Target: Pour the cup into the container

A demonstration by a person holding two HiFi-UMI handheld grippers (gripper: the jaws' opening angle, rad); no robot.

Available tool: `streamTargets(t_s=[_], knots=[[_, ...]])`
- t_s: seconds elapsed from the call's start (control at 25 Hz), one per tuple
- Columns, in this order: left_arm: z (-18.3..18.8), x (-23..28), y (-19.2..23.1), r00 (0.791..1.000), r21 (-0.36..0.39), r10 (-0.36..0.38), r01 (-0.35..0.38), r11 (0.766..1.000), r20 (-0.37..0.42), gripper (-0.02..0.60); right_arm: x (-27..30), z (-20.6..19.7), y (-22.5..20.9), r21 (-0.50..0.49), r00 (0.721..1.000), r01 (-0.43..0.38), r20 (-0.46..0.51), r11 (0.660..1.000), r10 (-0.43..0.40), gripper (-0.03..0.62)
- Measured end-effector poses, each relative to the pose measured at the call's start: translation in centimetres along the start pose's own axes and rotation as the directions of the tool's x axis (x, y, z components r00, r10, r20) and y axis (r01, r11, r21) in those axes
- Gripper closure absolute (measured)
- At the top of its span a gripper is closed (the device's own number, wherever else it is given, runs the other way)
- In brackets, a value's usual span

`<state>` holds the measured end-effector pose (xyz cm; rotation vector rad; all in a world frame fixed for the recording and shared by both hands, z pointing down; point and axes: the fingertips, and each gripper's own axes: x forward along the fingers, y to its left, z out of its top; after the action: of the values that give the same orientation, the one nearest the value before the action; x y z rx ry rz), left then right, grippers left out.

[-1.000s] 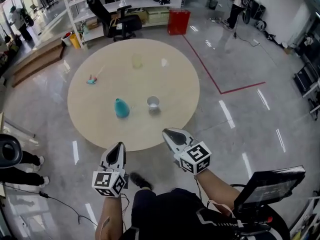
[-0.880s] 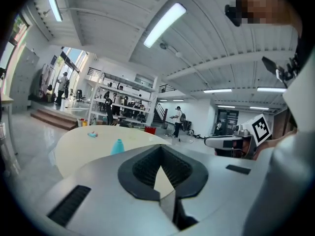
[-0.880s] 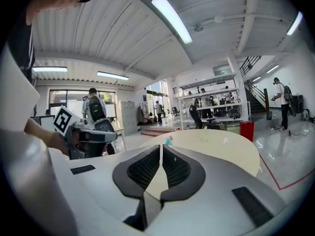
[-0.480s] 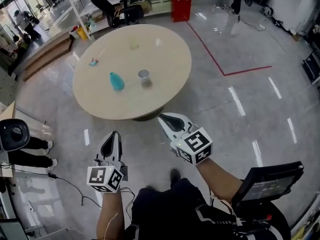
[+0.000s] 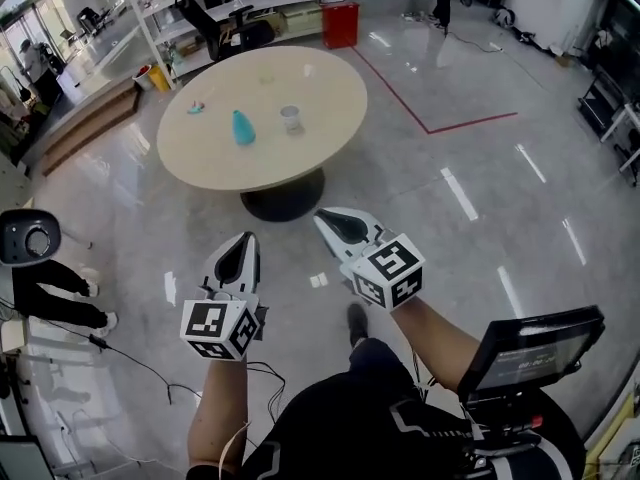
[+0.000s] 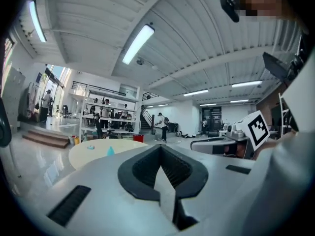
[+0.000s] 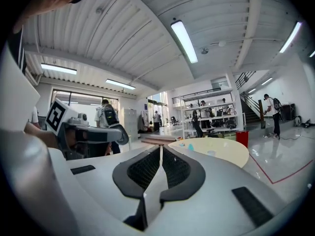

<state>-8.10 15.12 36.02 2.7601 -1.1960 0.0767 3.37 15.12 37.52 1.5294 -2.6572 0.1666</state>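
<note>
Right now standing on the floor, well apart from the table (image 5: 300,158), off at 12 o'clock. Holding the left gripper (image 5: 243,240) and the right gripper (image 5: 328,218) out in front, side by side, both pointing about level toward 12 o'clock and the table. Holding both clenched tight and gripping nothing, likely for want of anything to grab out here.

Seeing the cup (image 5: 291,116) standing open end up on the table, near the middle. Seeing the teal thing (image 5: 243,128) near it at 9 o'clock, not touching it. Guessing at the teal thing being the container, though looking too small here to tell for sure.

Touching neither one, so not pouring yet, and not even starting. Probably needing to be at the table's near edge first. Then likely opening the right gripper for the cup, sitting as it does on that side. Holding the grippers low and close to the body, probably for easy carrying and for not bumping into anything.
</note>
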Motion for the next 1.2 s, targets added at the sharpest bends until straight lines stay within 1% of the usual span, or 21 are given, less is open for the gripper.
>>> streamTargets(t_s=[0.08,0.2,0.36,0.48,0.56,0.68,0.76,0.88,0.96,1.08,1.2], knots=[[-0.2,-2.8,-1.4,0.999,0.004,-0.032,0.032,0.999,0.012,0.588,-2.0,-0.7,3.0,-0.018,1.000,0.014,-0.008,1.000,-0.014,0.572],[-0.7,-7.1,-3.5,0.998,-0.004,-0.061,0.061,0.998,0.024,0.588,-5.6,-1.9,7.0,0.005,0.999,0.034,-0.039,0.999,-0.034,0.572],[-1.6,-11.4,-6.0,0.999,-0.045,-0.040,0.041,0.998,0.017,0.588,-10.2,-2.3,10.0,0.021,0.997,0.055,-0.060,0.998,-0.053,0.572],[-1.6,-14.2,-7.7,1.000,-0.043,-0.013,0.014,0.999,0.019,0.588,-12.3,-2.4,11.9,0.013,0.998,0.023,-0.052,1.000,-0.023,0.572],[-2.0,-15.8,-9.8,1.000,-0.043,0.009,-0.008,0.999,0.019,0.588,-14.6,-2.9,12.6,0.024,0.999,0.006,-0.041,1.000,-0.005,0.572],[-2.5,-18.5,-13.3,0.998,-0.062,0.064,-0.062,0.996,0.022,0.588,-19.0,-3.0,13.5,0.027,1.000,-0.026,-0.016,0.999,0.026,0.572],[-2.5,-19.9,-16.3,0.996,-0.069,0.090,-0.088,0.994,0.022,0.588,-22.3,-2.9,13.9,0.032,0.999,-0.047,-0.004,0.998,0.047,0.572],[-2.5,-21.2,-22.7,0.996,-0.049,0.089,-0.088,0.995,0.023,0.588,-28.2,-3.8,13.8,0.033,0.997,-0.078,-0.009,0.996,0.078,0.572],[-2.7,-22.0,-26.3,0.997,-0.037,0.081,-0.081,0.996,0.016,0.588,-31.5,-4.7,13.8,0.056,0.997,-0.081,-0.013,0.995,0.082,0.572],[-3.0,-23.7,-28.7,0.996,-0.039,0.084,-0.084,0.996,0.001,0.588,-34.1,-4.9,14.5,0.065,0.997,-0.070,-0.017,0.995,0.071,0.572],[-3.6,-25.6,-30.5,0.996,-0.048,0.083,-0.084,0.995,-0.015,0.588,-36.1,-4.2,15.6,0.041,0.997,-0.073,-0.010,0.996,0.074,0.572]])
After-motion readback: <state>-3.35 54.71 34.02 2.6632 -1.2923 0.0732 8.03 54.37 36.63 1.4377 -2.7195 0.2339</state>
